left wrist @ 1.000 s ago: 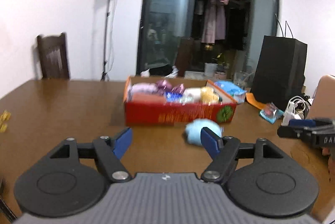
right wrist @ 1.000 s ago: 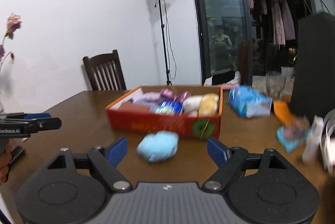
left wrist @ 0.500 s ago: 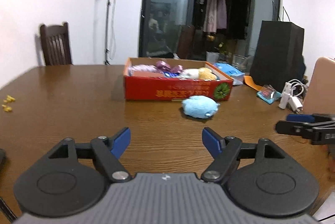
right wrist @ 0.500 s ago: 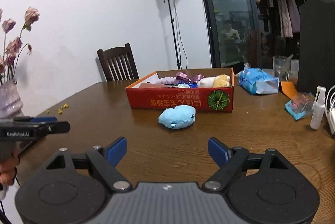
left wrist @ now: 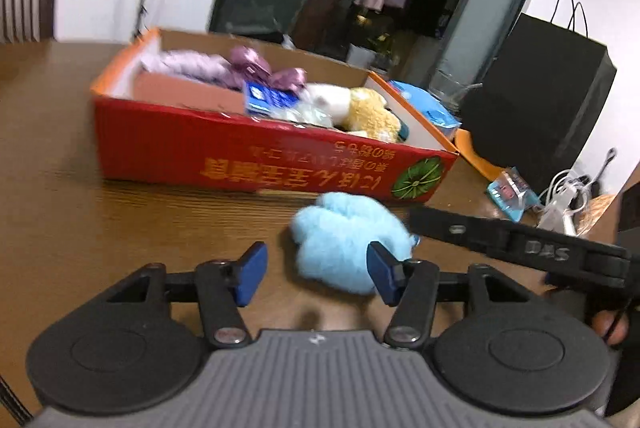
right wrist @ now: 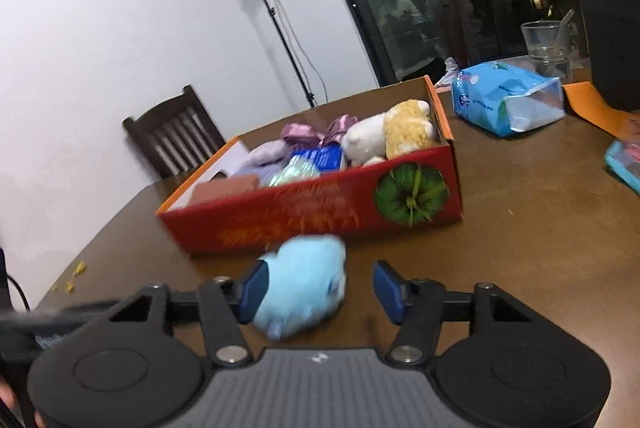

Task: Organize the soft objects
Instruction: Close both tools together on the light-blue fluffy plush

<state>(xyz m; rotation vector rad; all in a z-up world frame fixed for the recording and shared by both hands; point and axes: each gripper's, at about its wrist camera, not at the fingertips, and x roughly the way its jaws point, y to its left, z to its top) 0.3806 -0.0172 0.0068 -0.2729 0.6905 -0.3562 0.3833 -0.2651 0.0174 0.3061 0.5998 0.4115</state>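
A fluffy light-blue plush toy [left wrist: 344,240] lies on the brown table just in front of a red cardboard box [left wrist: 256,155] that holds several soft toys. My left gripper [left wrist: 316,274] is open, with the plush just ahead near its right finger. My right gripper [right wrist: 320,288] is open, and the plush [right wrist: 300,288] sits between its fingers, close to the left one. The right gripper's fingers also show in the left wrist view [left wrist: 500,240], right beside the plush. The box in the right wrist view [right wrist: 320,211] stands just beyond the plush.
A blue tissue pack [right wrist: 508,99] and a clear plastic cup [right wrist: 546,43] stand right of the box. A black paper bag [left wrist: 540,99], a small blue packet [left wrist: 512,193] and white cables [left wrist: 564,199] are at the right. A wooden chair [right wrist: 176,135] stands behind the table.
Both grippers have moved forward and down toward the blue plush. It now sits between the right gripper's open fingers. The box looks much nearer.
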